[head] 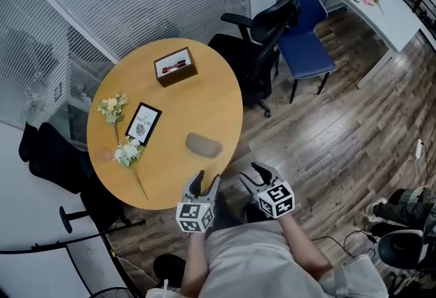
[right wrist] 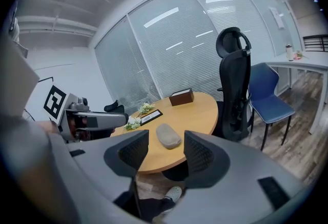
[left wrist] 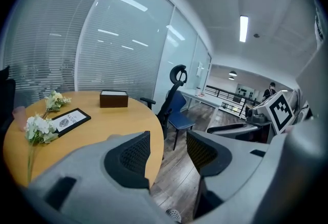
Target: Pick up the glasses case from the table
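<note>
Glasses case (head: 203, 145): grey, oblong, flat on round wooden table (head: 197, 85), near edge facing person. Likely light, stiff shell; rounded top may slip. Best taken across narrow middle. Left gripper (head: 206, 183), right gripper (head: 255, 174): jaws apart, empty, short of case.

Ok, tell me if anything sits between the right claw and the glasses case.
Nothing visible does. The glasses case lies alone on bare table near the edge, straight ahead of the open right claw; flowers, card and box sit farther off.
</note>
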A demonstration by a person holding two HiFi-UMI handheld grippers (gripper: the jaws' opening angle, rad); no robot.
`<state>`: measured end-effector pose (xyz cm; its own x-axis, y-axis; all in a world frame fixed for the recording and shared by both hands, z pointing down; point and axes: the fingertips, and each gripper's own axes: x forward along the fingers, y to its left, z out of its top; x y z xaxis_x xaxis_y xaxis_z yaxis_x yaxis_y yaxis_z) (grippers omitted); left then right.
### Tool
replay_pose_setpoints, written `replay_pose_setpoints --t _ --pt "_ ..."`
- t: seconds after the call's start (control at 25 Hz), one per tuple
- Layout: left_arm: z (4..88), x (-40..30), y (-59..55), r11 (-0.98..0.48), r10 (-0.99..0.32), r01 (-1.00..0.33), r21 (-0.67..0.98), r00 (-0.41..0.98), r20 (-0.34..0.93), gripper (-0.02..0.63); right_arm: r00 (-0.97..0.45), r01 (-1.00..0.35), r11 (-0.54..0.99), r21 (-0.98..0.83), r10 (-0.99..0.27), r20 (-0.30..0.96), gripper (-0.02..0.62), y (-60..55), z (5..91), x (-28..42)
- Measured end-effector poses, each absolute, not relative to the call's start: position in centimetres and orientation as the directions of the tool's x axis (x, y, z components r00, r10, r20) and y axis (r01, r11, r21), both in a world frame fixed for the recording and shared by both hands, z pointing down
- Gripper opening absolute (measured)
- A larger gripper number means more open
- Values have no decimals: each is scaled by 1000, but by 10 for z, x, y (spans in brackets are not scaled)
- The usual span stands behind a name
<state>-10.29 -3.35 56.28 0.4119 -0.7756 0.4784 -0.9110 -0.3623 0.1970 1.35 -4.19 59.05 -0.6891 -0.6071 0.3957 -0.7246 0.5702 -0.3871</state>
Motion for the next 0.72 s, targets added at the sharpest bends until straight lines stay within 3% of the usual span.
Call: replay_pose_setpoints --t 0.72 --pt "559 -143 -96 -476 -723 -857 196 508 468 207 -597 -799 457 -391 -679 427 210 -81 589 -20"
